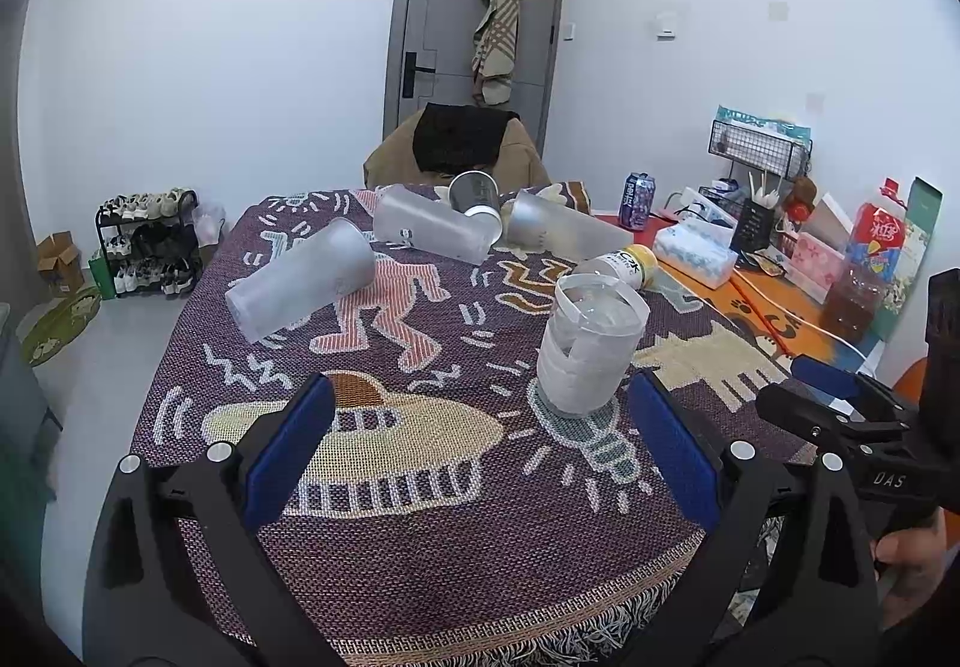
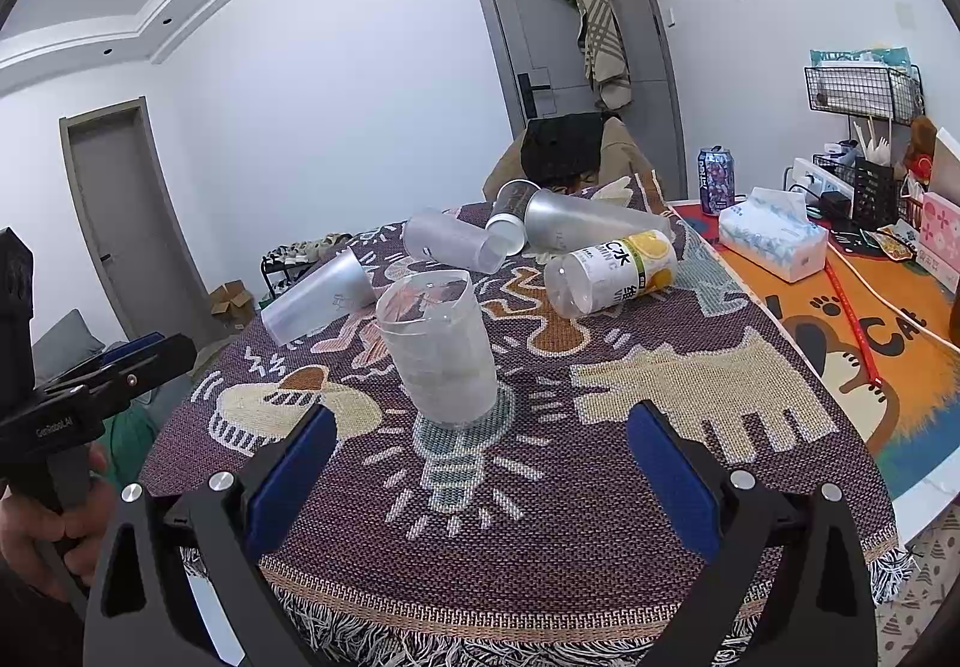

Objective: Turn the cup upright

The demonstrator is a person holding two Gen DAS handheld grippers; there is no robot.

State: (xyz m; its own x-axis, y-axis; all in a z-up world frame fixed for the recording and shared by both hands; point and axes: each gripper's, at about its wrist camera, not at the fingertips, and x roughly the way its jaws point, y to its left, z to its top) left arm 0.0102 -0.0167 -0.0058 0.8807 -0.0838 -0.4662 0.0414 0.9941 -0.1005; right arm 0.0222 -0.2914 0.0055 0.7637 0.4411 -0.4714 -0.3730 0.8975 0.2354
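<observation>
A clear cut-bottle cup (image 1: pixel 591 343) (image 2: pixel 441 346) stands upright on the patterned cloth (image 1: pixel 420 487) (image 2: pixel 540 487), just ahead of both grippers. Several frosted cups lie on their sides farther back: one at the left (image 1: pixel 303 280) (image 2: pixel 318 295), one in the middle (image 1: pixel 432 232) (image 2: pixel 453 241), one at the right (image 1: pixel 564 229) (image 2: pixel 591 223), and a small dark cup (image 1: pixel 477 196) (image 2: pixel 510 214). A yellow-labelled bottle (image 1: pixel 621 265) (image 2: pixel 612 271) lies on its side. My left gripper (image 1: pixel 480 445) is open and empty. My right gripper (image 2: pixel 477 463) is open and empty.
A tissue box (image 1: pixel 693 250) (image 2: pixel 774 241), a drink can (image 1: pixel 637 199) (image 2: pixel 716 181), a wire rack (image 1: pixel 759 144) and boxes sit on the orange mat at the right. A chair with a jacket (image 1: pixel 459 144) stands behind the table. A shoe rack (image 1: pixel 150 241) is at the left.
</observation>
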